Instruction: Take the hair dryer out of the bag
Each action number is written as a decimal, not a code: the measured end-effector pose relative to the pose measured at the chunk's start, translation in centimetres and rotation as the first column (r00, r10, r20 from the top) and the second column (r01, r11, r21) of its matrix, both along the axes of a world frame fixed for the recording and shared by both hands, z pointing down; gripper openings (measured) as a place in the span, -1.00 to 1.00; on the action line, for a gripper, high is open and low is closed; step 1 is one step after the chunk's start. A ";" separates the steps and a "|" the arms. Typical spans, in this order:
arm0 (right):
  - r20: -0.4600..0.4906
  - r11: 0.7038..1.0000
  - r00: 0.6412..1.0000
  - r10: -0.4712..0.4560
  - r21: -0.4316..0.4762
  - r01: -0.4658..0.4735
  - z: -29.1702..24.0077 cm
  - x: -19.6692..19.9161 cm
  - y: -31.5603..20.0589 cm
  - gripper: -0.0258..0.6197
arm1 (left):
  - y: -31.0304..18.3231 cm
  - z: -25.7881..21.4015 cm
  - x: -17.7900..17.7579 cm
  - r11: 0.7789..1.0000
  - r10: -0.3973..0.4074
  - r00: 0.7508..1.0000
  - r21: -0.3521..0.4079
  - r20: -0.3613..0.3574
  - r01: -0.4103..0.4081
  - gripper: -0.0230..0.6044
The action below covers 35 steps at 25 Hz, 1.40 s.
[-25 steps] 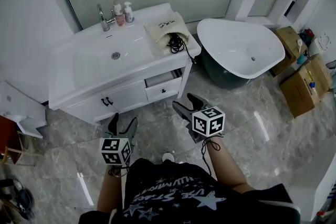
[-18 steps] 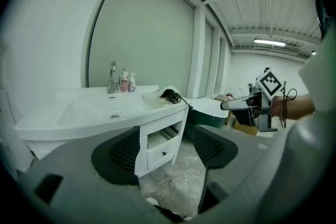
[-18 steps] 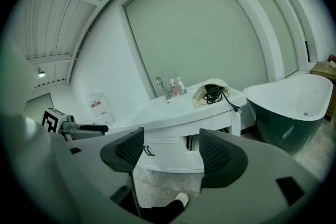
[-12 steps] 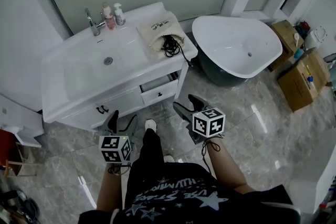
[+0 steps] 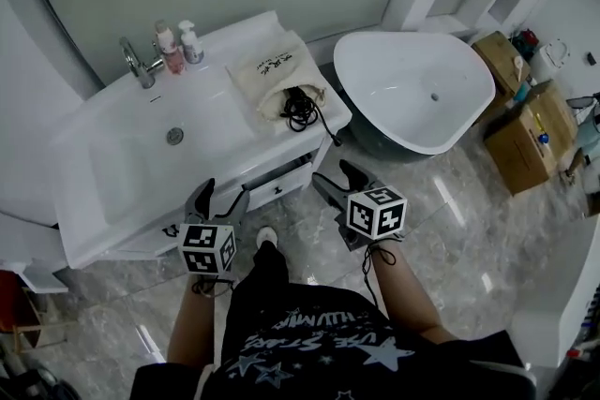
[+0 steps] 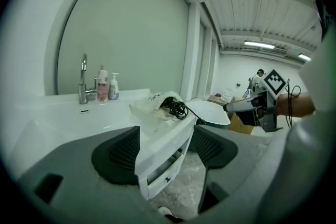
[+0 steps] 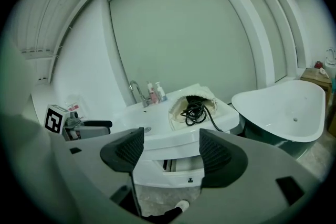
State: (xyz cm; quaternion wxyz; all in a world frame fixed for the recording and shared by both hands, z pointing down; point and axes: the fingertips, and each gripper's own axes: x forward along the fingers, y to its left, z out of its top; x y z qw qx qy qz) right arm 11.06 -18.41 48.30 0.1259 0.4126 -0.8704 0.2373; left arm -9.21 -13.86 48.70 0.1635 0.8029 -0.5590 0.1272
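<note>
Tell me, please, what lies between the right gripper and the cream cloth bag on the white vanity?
In the head view, grey marble floor, the vanity's ajar drawer and counter edge separate the open right gripper from the cream cloth bag.

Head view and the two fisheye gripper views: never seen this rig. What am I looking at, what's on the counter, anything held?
No robot here: a person carries a hand-held gripper in each hand. The head view comes from a camera on the person's head, looking down. The left hand-held gripper and right hand-held gripper show there. The other two pictures come from cameras riding on each one, looking along its jaws. Both pairs of jaws stand apart with nothing between them, held in front of the vanity. On it lie a cream cloth bag with a black cord spilling from its mouth, plus a tap and two bottles. The hair dryer itself is not visible. A bathtub stands beside the vanity.
</note>
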 end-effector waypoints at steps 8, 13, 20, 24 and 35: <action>-0.023 0.997 0.997 0.076 -0.031 -0.077 -0.1 -0.2 -6.9 0.05 | -11.1 0.3 0.7 0.991 0.132 0.991 -0.015 0.022 -0.132 0.10; -0.054 0.992 0.992 0.112 -0.045 -0.115 0.2 -0.5 -9.9 0.05 | -16.4 1.8 2.2 0.974 0.225 0.974 -0.042 0.029 -0.224 0.09; -0.076 0.989 0.988 0.132 -0.060 -0.137 0.5 -2.0 -13.8 0.01 | -22.0 4.5 4.5 0.939 0.336 0.940 -0.098 0.063 -0.329 0.06; -0.105 0.988 0.986 0.131 -0.069 -0.138 0.6 -3.1 -16.1 -0.03 | -24.0 6.3 5.5 0.920 0.383 0.918 -0.129 0.104 -0.370 -0.07; -0.232 0.985 0.971 0.062 -0.145 -0.098 1.8 -4.6 -20.1 -0.04 | -25.8 7.6 5.9 0.893 0.431 0.899 -0.179 0.073 -0.413 -0.67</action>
